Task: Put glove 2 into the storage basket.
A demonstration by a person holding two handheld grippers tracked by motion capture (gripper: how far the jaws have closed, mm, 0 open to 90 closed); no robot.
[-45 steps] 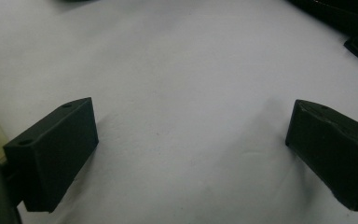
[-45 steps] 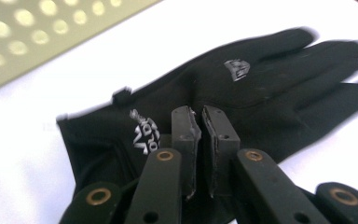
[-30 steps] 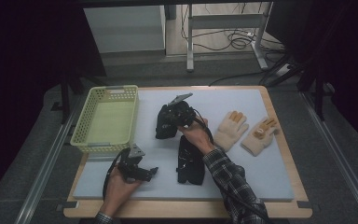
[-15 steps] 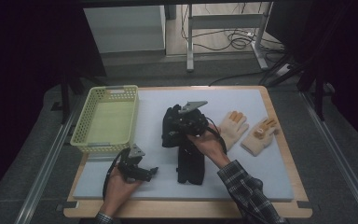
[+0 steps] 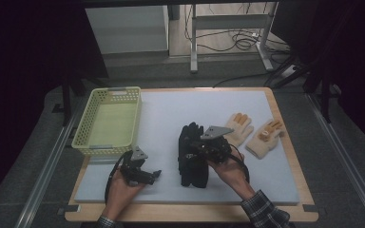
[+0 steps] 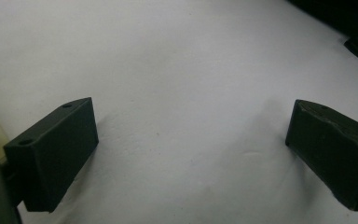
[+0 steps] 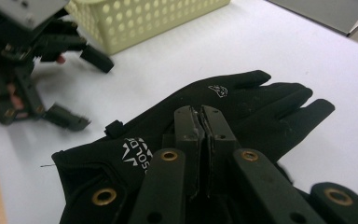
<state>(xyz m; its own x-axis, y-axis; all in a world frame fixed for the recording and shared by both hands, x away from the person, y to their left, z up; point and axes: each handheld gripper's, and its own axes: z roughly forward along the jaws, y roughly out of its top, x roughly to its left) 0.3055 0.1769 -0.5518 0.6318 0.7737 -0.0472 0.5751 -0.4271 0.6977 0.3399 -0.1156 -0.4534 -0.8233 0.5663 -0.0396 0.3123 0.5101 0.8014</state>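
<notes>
A black glove point(image 7: 242, 98) with a white logo lies flat on the pale mat point(image 5: 171, 109); my right gripper point(image 7: 203, 116) is shut on the fabric of its back. In the high view that black glove point(image 5: 192, 164) overlaps a second black one near the mat's middle, under my right gripper point(image 5: 195, 149). Fingers of the second black glove point(image 7: 335, 198) poke out low on the right. My left gripper point(image 5: 152, 175) rests near the front left of the mat. Its jaws stand wide apart over bare mat point(image 6: 191, 93), holding nothing.
A pale yellow mesh basket point(image 5: 116, 89) stands at the mat's left side. Two tan knitted gloves point(image 5: 237, 128) point(image 5: 264, 137) lie palm up at the right. The wooden table edge point(image 5: 190, 213) runs along the front. The left gripper point(image 7: 86, 88) is close to the black glove's cuff.
My right gripper has carried the black glove from farther back toward me, down onto the other black glove. The left gripper has stayed in place.
</notes>
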